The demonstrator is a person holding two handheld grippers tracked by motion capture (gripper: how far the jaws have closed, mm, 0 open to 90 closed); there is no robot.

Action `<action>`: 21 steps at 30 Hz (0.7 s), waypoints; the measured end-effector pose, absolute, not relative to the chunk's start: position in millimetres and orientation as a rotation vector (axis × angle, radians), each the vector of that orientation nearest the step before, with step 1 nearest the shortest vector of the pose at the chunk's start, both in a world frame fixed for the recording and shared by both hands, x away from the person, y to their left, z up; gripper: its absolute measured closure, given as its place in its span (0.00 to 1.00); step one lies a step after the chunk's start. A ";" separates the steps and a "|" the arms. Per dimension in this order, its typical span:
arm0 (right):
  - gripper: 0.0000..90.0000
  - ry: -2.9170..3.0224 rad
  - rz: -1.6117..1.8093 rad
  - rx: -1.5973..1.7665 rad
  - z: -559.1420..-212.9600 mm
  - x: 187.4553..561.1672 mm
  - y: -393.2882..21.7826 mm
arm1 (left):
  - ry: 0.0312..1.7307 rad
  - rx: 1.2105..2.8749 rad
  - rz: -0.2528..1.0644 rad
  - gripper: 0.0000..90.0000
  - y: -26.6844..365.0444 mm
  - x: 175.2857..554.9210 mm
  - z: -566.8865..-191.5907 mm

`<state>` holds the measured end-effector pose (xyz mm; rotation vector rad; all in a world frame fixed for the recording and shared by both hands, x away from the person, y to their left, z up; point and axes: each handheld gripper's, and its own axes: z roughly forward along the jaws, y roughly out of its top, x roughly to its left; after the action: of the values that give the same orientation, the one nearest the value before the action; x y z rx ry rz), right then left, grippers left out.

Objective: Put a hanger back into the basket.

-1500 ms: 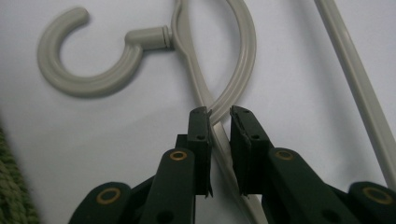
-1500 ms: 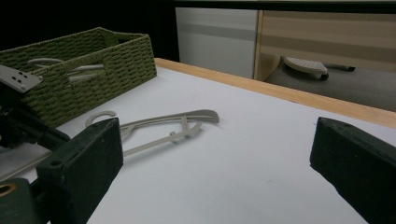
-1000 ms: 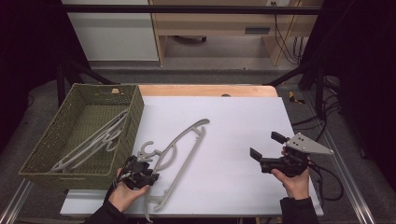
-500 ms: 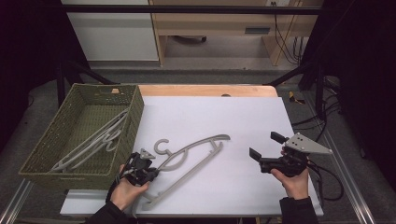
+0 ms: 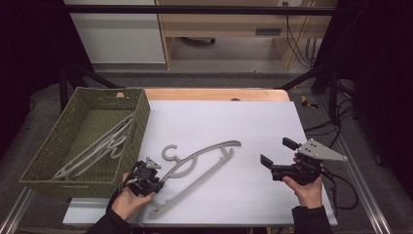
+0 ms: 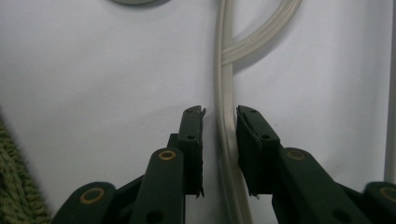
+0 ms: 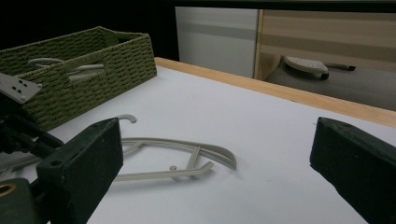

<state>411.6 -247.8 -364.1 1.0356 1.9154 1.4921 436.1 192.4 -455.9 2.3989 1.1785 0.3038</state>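
A pale grey plastic hanger (image 5: 199, 165) lies flat on the white table top (image 5: 234, 122), its hook pointing at the basket. My left gripper (image 5: 152, 181) is at the hanger's near left end. In the left gripper view one thin bar of the hanger (image 6: 224, 116) runs between the jaws. The jaws have just been opening, and a narrow gap shows beside the bar. My right gripper (image 5: 276, 152) is held in a hand to the right, jaws wide open with nothing between them, facing the hanger (image 7: 177, 156).
A green woven basket (image 5: 141, 114) stands at the table's left side with several grey hangers (image 5: 104, 144) inside. It sits close to my left hand, and its wall (image 6: 14, 196) shows in the left gripper view. A wooden strip (image 5: 214, 94) marks the table's far edge.
The hanger's far end swung clockwise toward the right and now lies flatter across the table. Both hands stayed where they were.
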 end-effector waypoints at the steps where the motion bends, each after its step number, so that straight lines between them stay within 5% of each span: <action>1: 0.03 1.916 1.492 1.034 -364.0 411.5 -248.2 | 1.179 2.414 0.314 0.80 190.5 435.2 -455.6; 6: 0.03 1.913 1.498 1.036 -363.5 411.2 -248.4 | 1.208 2.434 0.295 0.88 187.2 435.7 -453.9; 21: 0.03 1.917 1.504 1.037 -363.5 411.2 -248.8 | 1.110 2.312 0.334 0.92 191.9 422.7 -439.8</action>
<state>411.2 -248.8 -363.5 1.0366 1.9169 1.5041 422.7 191.9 -439.8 2.3118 1.1099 0.3344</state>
